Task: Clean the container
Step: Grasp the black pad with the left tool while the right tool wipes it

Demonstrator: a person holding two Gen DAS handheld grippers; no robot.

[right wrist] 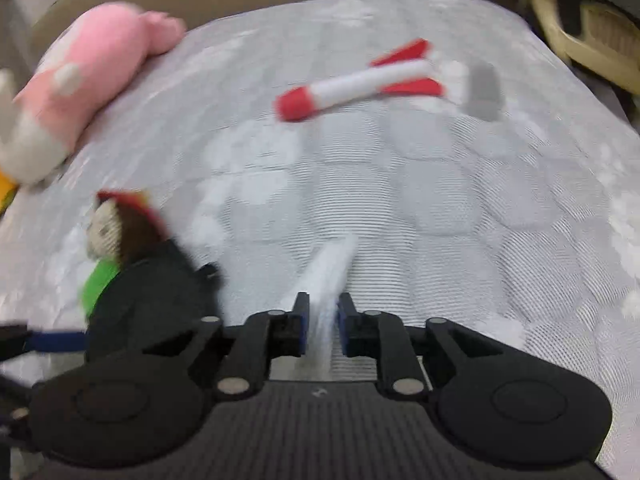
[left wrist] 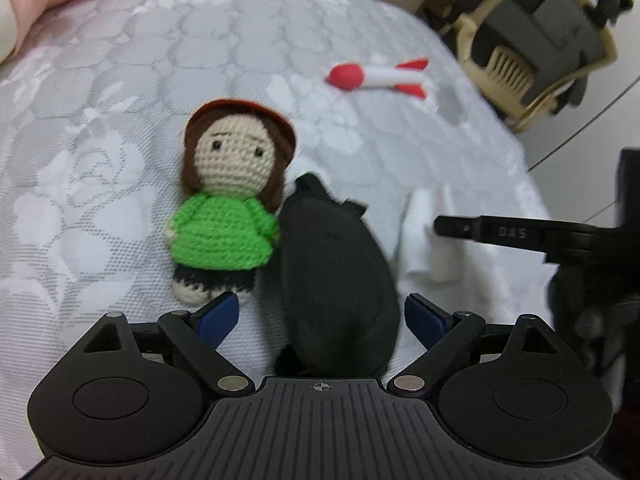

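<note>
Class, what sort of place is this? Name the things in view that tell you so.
Probably a bedroom or playroom at home: soft toys, a crocheted doll, a pink plush and a felt rocket, lie on a quilted white cover like a bedspread, with a plastic chair beside it.

Crochet doll [left wrist: 226, 200] w/ brown hair, red hat & green sweater lies face-up on the white patterned bedspread [left wrist: 100, 120]. Red-and-white plush rocket [left wrist: 378, 75] lies farther back, well apart from the doll, w/ a grey blurry patch just beside its fins; can't tell what that is. Pink-and-white plush toy [right wrist: 80, 80] sits at the far left edge of the bedspread, & a beige plastic chair [left wrist: 520, 52] stands off the bed at upper right.
</note>
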